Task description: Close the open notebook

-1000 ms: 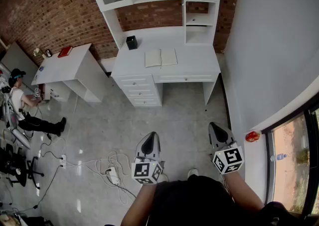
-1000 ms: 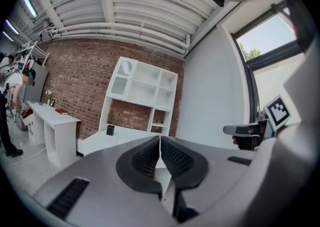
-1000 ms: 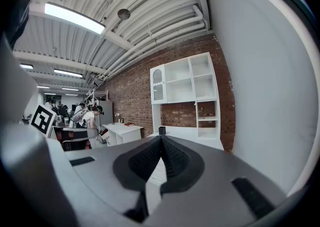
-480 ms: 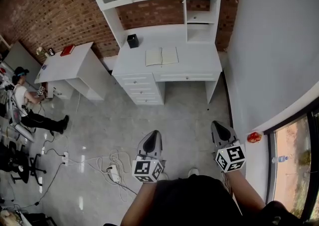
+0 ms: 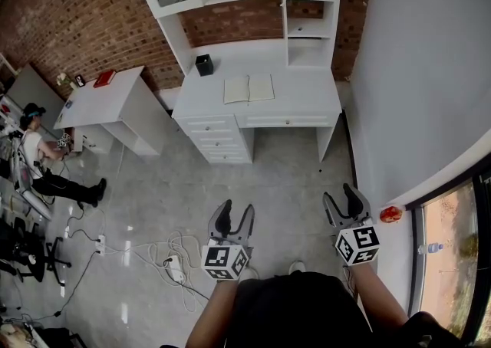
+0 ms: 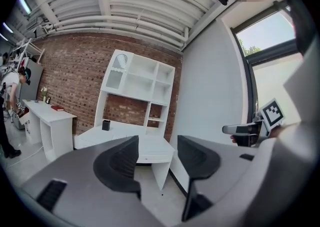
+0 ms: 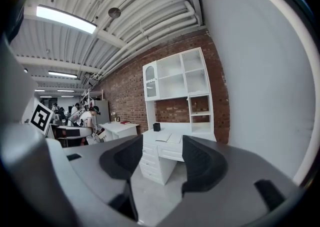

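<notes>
Your left claw (image 5: 235,216) and right claw (image 5: 343,202) have just opened: both spread, empty. Open notebook (image 5: 248,88) lies flat on far white table (image 5: 307,98), black container (image 5: 203,64) at its left.

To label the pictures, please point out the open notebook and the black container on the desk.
open notebook (image 5: 248,88), head view, at the fold between its two pages
black container (image 5: 204,64), head view, middle of its body

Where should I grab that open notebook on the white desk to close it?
Probably the right outer edge of the notebook, coming from its right: it lies flat and open on the desk, spine running away from you, so that half should fold over leftward.
</notes>
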A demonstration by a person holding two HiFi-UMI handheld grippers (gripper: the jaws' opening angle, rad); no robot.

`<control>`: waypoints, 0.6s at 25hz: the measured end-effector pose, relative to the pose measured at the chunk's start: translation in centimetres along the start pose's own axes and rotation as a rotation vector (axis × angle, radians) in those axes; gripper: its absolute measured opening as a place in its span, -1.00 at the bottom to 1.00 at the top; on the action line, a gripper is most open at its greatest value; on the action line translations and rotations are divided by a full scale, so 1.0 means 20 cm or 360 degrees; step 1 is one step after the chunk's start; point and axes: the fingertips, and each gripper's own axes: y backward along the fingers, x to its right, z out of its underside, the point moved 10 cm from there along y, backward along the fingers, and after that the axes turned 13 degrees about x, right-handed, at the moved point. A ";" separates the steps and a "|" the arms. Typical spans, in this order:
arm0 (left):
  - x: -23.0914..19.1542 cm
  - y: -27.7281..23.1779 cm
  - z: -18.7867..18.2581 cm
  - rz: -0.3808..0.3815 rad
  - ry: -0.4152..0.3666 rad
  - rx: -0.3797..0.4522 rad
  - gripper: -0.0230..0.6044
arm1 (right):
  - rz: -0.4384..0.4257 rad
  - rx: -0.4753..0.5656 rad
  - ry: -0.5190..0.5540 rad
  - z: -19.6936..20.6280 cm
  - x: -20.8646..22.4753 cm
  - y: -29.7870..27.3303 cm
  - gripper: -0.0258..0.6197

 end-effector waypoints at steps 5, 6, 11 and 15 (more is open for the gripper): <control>0.04 -0.02 0.03 0.0018 -0.0010 0.0007 -0.18 | -0.0013 -0.0026 0.0026 0.01 0.04 0.02 -0.16; 0.05 -0.03 0.04 0.0016 -0.0008 0.0001 -0.18 | -0.0013 -0.0026 0.0026 0.02 0.05 0.03 -0.16; 0.11 -0.05 0.11 0.0005 0.0004 -0.0089 -0.18 | -0.0021 -0.0036 -0.0011 0.06 0.13 0.02 -0.16; 0.13 -0.09 0.14 -0.0044 -0.0014 -0.0101 -0.18 | -0.0109 -0.0129 -0.0011 0.11 0.17 -0.02 -0.16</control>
